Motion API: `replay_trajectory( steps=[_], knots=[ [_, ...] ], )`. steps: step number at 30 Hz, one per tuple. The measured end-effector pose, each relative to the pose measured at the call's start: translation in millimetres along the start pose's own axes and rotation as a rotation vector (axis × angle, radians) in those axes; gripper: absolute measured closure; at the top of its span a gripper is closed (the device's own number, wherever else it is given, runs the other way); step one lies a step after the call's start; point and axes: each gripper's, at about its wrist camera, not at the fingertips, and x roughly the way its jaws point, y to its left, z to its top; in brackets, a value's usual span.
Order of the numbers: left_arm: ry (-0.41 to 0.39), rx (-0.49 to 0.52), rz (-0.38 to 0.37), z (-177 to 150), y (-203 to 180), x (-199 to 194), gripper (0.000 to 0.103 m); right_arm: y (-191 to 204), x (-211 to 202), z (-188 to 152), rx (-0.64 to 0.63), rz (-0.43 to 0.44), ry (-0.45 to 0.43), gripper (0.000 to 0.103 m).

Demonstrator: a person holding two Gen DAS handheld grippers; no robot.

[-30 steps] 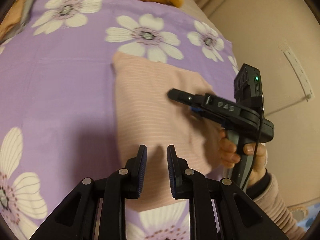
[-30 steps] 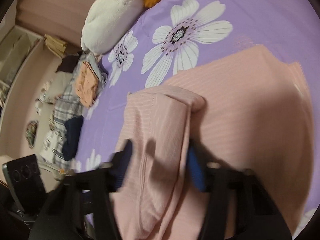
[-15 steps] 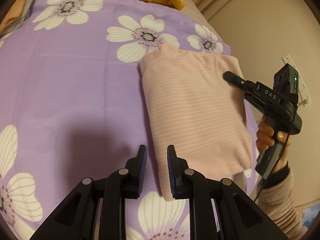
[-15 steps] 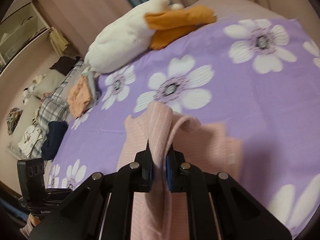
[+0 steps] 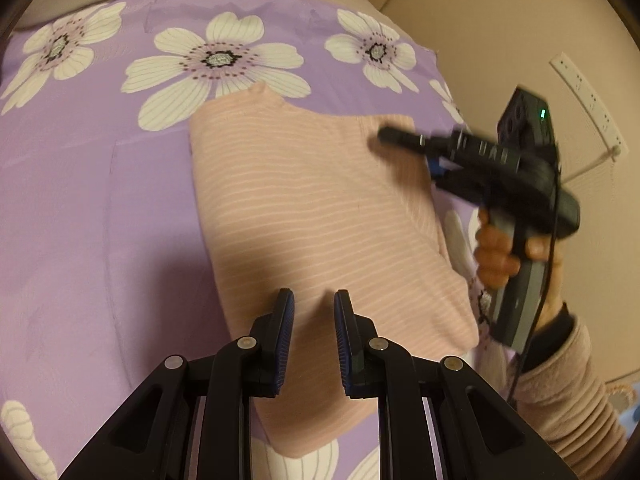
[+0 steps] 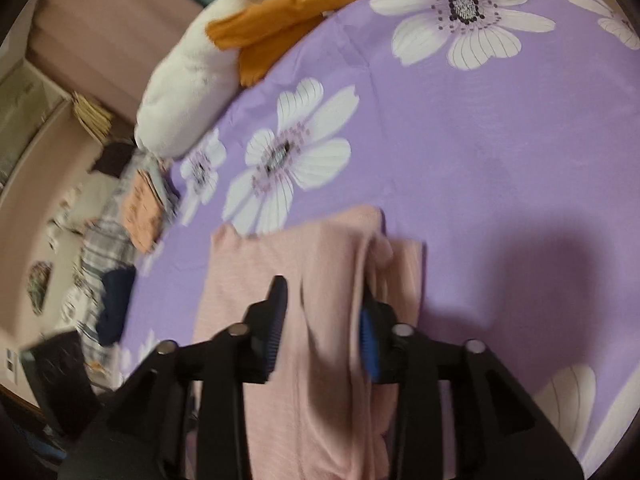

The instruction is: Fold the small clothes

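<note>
A pink striped garment (image 5: pixel 320 216) lies folded on the purple flowered bed cover (image 5: pixel 100 200). My left gripper (image 5: pixel 314 320) is open and empty, hovering over the garment's near edge. My right gripper (image 6: pixel 322 320) is open, its jaws apart around a raised fold of the pink garment (image 6: pixel 328 280) without clamping it. In the left wrist view the right gripper (image 5: pixel 404 138) shows over the garment's far right corner, held by a hand.
A white and orange plush toy (image 6: pixel 224 60) lies at the head of the bed. A pile of folded clothes (image 6: pixel 120 232) sits at the bed's left side. A beige wall (image 5: pixel 520 40) stands to the right of the bed.
My right gripper was shut on the garment's fold half a second ago and has now opened, letting it go. The left gripper stayed open and shifted over the garment's near edge.
</note>
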Motion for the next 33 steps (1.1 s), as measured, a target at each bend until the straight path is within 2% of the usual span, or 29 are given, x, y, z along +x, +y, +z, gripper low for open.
replay_trajectory(
  steps=[5, 7, 9, 12, 16, 21, 23, 25, 27, 28, 30, 33],
  knots=[
    [0.014, -0.008, -0.001, 1.4, 3.1, 4.1, 0.087, 6.8, -19.9, 25.5, 0.05, 0.118, -0.137, 0.067],
    [0.015, -0.006, 0.0, 1.6, 3.5, 4.2, 0.087, 11.3, -33.5, 32.2, 0.045, 0.131, -0.189, 0.067],
    [0.015, 0.001, 0.003, 1.3, 2.7, 4.1, 0.087, 15.8, -47.4, 31.0, 0.026, 0.111, -0.203, 0.067],
    [0.011, 0.013, 0.013, 1.0, 0.3, 5.0, 0.087, 25.2, -60.0, 13.9, -0.048, 0.037, -0.162, 0.068],
    [0.0, 0.036, 0.031, -3.0, -3.8, 2.9, 0.087, 38.7, -66.4, -29.5, -0.195, -0.058, -0.081, 0.08],
    [-0.013, 0.066, 0.056, -4.0, -6.6, 4.2, 0.087, 50.1, -77.4, -85.0, -0.324, -0.083, -0.035, 0.084],
    [-0.014, 0.074, 0.065, -4.3, -6.4, 6.2, 0.087, 50.1, -75.7, -100.8, -0.375, -0.129, -0.01, 0.084],
    [-0.015, 0.071, 0.065, -5.5, -5.1, 7.8, 0.087, 45.3, -70.2, -109.2, -0.397, -0.161, 0.022, 0.085],
    [-0.02, 0.069, 0.064, -7.8, -4.7, 8.1, 0.087, 36.8, -60.5, -117.2, -0.429, -0.261, 0.057, 0.087],
    [-0.022, 0.064, 0.06, -9.5, -4.3, 7.5, 0.087, 31.1, -56.5, -119.3, -0.426, -0.283, 0.073, 0.087],
    [-0.025, 0.059, 0.055, -13.8, -4.2, 4.3, 0.087, 20.0, -52.8, -120.9, -0.394, -0.279, 0.085, 0.088],
    [-0.028, 0.063, 0.046, -24.6, -6.1, -4.8, 0.087, 23.8, -58.7, -123.8, -0.4, -0.293, 0.067, 0.087]
  ],
)
